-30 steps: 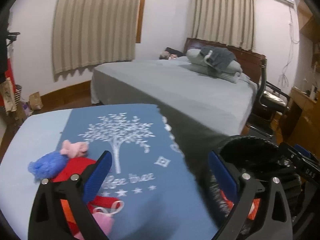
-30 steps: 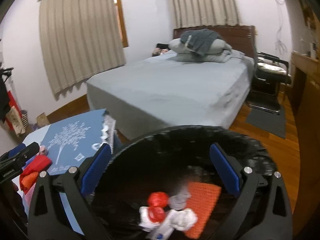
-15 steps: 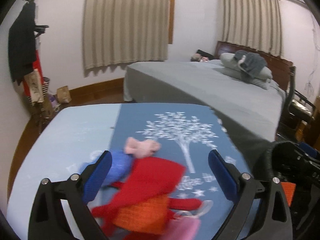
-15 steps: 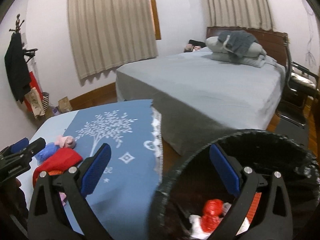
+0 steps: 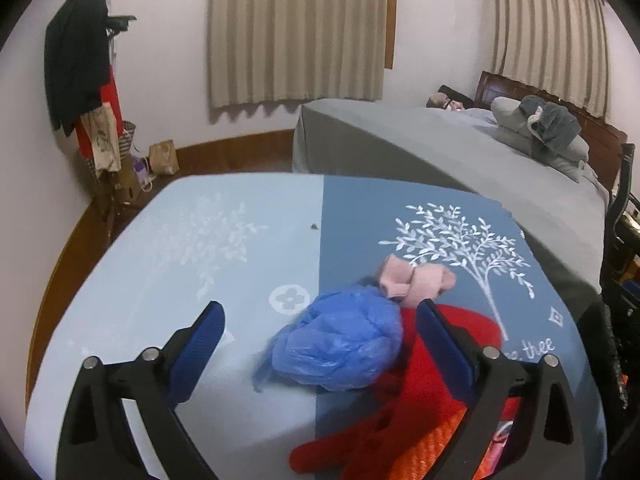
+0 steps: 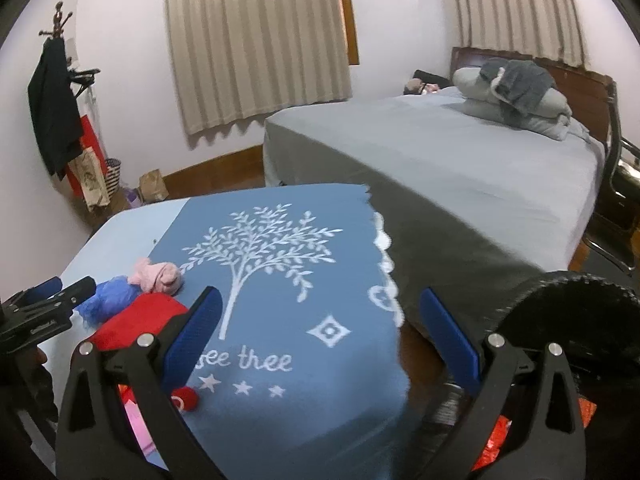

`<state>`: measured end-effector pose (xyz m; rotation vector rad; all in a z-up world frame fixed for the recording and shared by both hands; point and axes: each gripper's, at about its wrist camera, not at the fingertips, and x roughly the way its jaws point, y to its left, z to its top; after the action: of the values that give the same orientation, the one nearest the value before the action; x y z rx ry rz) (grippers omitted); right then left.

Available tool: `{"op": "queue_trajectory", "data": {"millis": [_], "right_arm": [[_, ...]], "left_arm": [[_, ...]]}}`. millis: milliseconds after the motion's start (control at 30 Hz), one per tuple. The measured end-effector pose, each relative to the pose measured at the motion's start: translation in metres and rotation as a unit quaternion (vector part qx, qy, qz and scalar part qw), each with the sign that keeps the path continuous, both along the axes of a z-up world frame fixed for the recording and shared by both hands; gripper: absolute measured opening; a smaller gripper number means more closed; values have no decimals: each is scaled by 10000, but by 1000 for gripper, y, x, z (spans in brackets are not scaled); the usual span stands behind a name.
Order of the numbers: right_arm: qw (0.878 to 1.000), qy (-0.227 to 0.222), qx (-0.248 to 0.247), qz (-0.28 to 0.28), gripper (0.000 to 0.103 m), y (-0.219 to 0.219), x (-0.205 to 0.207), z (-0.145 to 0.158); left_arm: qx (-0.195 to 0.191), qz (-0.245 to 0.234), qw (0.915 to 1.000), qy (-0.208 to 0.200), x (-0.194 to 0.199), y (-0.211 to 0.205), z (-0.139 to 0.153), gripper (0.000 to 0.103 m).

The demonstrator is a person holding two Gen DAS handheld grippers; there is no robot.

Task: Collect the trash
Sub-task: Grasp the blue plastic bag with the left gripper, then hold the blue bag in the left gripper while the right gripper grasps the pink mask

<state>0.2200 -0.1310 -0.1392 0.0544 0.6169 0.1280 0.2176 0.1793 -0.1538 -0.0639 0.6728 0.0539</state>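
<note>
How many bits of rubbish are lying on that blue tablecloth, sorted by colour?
Blue: 1, crumpled plastic bag
Pink: 1, wadded cloth or paper
Red: 1, glove-like item
Orange: 1, mesh piece, partly hidden by the left gripper
Total: 4 clearly visible

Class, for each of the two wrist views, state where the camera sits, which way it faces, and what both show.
Left wrist: behind the open left claw, facing the blue crumpled bag on the table.
Right wrist: behind the open right claw, facing the tree-print cloth; the left claw enters at left.
Shared: bag, pink wad, bed.
</note>
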Motion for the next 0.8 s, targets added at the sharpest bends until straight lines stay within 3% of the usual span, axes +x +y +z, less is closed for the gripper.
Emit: {"op": "queue_trajectory", "data": {"millis": [333, 467, 567, 800], "right_arm": [[9996, 106, -149, 215, 96, 17, 8, -8], [9994, 141, -179, 247, 96, 20, 11, -10], [9993, 162, -202, 282, 96, 23, 12, -11], [9989, 174, -190, 393, 96, 34, 18, -10]], "left_arm": [[-259, -139, 9990, 341, 20, 4, -21, 84], [-404, -317, 9974, 496, 25, 0, -26, 72], [-484, -435, 9961, 597, 28, -3, -29, 56], [-592, -342, 9971, 346, 21, 6, -16, 51]]}}
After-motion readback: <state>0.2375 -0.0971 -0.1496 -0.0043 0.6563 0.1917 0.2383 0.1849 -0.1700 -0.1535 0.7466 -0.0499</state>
